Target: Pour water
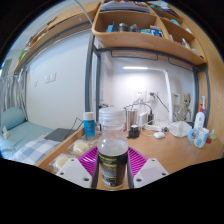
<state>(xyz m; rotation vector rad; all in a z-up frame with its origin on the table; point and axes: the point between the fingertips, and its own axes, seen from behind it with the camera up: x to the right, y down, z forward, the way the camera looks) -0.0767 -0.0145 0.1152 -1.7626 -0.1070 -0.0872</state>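
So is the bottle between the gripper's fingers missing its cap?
No. The bottle between the fingers wears a white cap, and both pink pads press its sides.

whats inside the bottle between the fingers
The bottle between the gripper fingers has a white cap and a dark lower part, perhaps liquid or a label; I cannot tell which. The fingers close around its base, hiding the bottom. It stands over the wooden desk.

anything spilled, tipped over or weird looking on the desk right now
Nothing stands out. The clear bottle with the white cap stands upright between the gripper fingers, which press on its sides. The wooden desk shows no spill, and the items at its back all look upright.
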